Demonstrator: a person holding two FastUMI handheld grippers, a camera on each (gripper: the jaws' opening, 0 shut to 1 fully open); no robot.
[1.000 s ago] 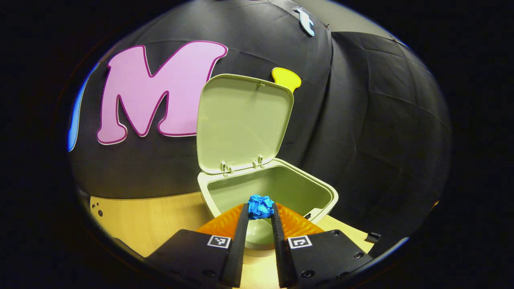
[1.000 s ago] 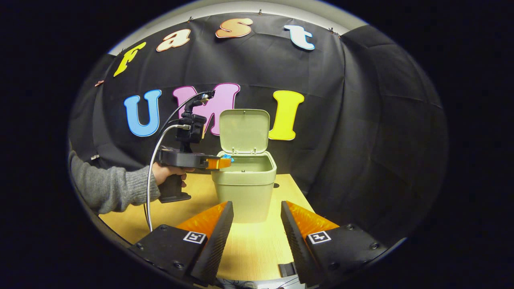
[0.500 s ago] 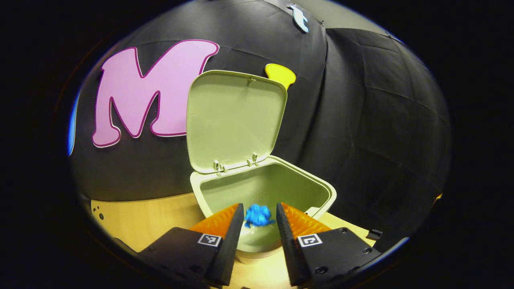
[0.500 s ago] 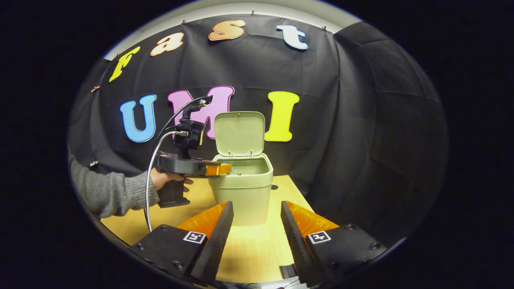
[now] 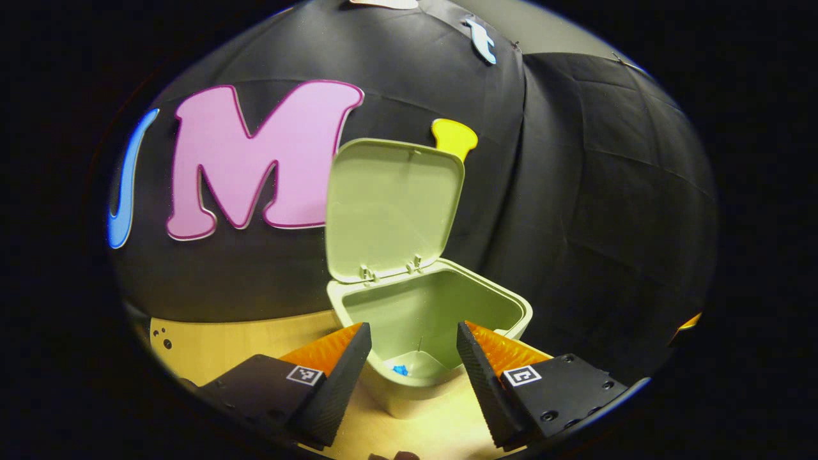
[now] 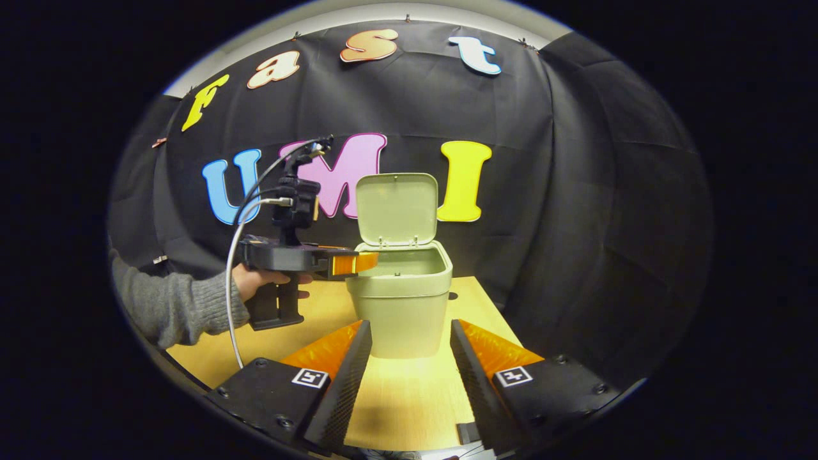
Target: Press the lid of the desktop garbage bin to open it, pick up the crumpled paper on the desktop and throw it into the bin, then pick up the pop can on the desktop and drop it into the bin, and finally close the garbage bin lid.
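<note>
The left gripper (image 5: pixel 409 348) hangs with its jaws spread wide and nothing between them, its fingertips just over the near rim of the garbage bin (image 5: pixel 505 295). Directly ahead and below, between the two fingers, the blue crumpled paper (image 5: pixel 400 369) lies on the bin's floor. Beyond it the lid (image 5: pixel 391 207) stands upright at the far edge. In the right gripper view, a hand (image 6: pixel 252 280) in a grey sleeve (image 6: pixel 172 305) holds this left gripper (image 6: pixel 367 260) level at the bin's (image 6: pixel 399 300) left rim. The right gripper (image 6: pixel 406 348) is also wide apart and empty, low over the wooden table (image 6: pixel 409 390), with the bin straight ahead of it.
</note>
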